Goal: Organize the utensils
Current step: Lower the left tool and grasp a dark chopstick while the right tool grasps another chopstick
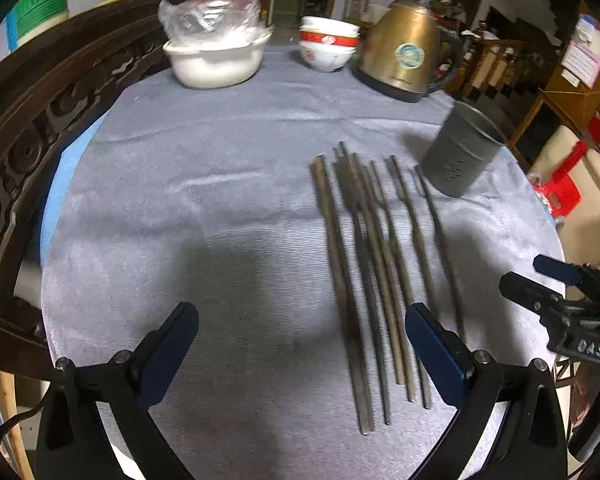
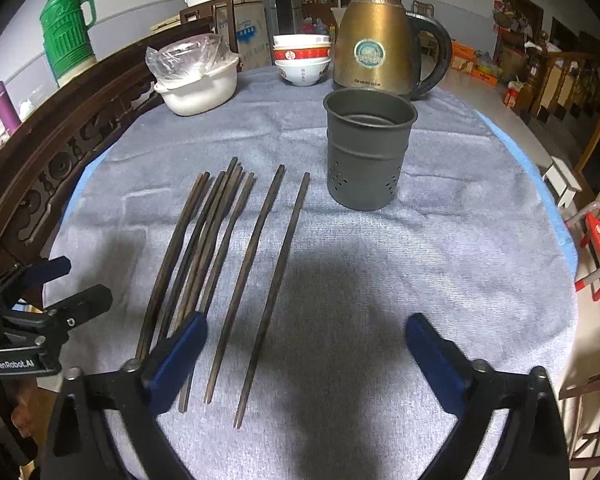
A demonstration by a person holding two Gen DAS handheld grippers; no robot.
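Note:
Several dark chopsticks [image 1: 376,264] lie side by side on the grey cloth, also shown in the right wrist view [image 2: 224,264]. A grey metal utensil holder [image 2: 367,148] stands upright and empty beyond them; it also shows in the left wrist view [image 1: 462,152]. My left gripper [image 1: 302,336] is open and empty, above the cloth just left of the chopsticks' near ends. My right gripper [image 2: 306,344] is open and empty, above the cloth right of the chopsticks. Each gripper shows at the edge of the other's view: the right one [image 1: 540,276], the left one [image 2: 80,284].
A brass kettle [image 2: 374,44], stacked red-and-white bowls [image 2: 302,58] and a white pot with plastic wrap [image 2: 198,80] stand at the table's far edge. A carved wooden chair back [image 2: 60,168] runs along the left. A green thermos [image 2: 66,36] stands behind it.

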